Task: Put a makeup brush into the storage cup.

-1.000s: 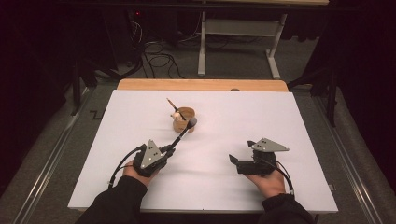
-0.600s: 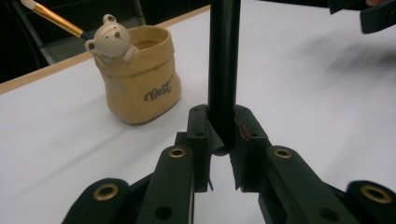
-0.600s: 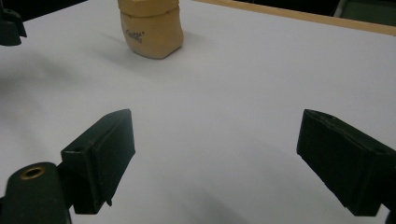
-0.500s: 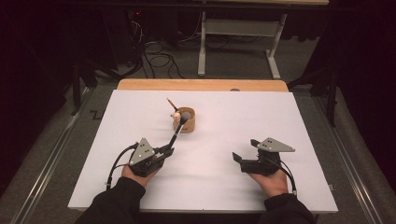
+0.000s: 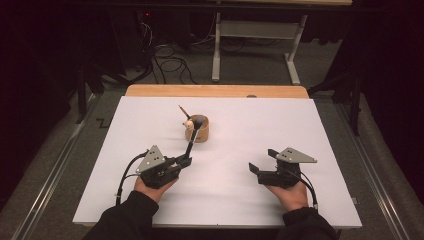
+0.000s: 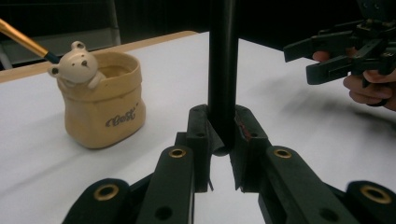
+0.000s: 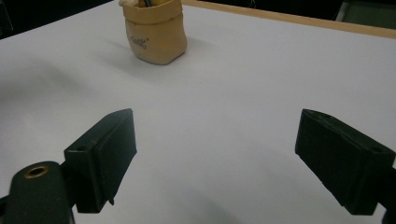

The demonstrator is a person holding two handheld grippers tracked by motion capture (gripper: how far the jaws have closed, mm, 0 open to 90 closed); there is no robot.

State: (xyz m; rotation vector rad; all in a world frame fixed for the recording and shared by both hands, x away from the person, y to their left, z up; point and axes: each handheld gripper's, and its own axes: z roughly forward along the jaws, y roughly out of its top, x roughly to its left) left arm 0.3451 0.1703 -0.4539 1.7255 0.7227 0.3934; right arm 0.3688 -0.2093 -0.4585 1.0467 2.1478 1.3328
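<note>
Clamped between the pads of the left gripper (image 5: 184, 162), a long black brush (image 5: 192, 140) rises up and away from the hand, its far end at the mouth of the tan bear pot (image 5: 199, 131) near the middle of the white table (image 5: 310, 130). The long axis points from the jaws straight toward the pot, where a thin wooden-handled brush (image 5: 183, 111) leans out. The right gripper (image 5: 257, 172) rests well off to the side, jaws spread wide with nothing between them; the left hand is the nearer one.

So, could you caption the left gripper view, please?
Left gripper clamps a black brush handle beside a tan bear pot.
</note>
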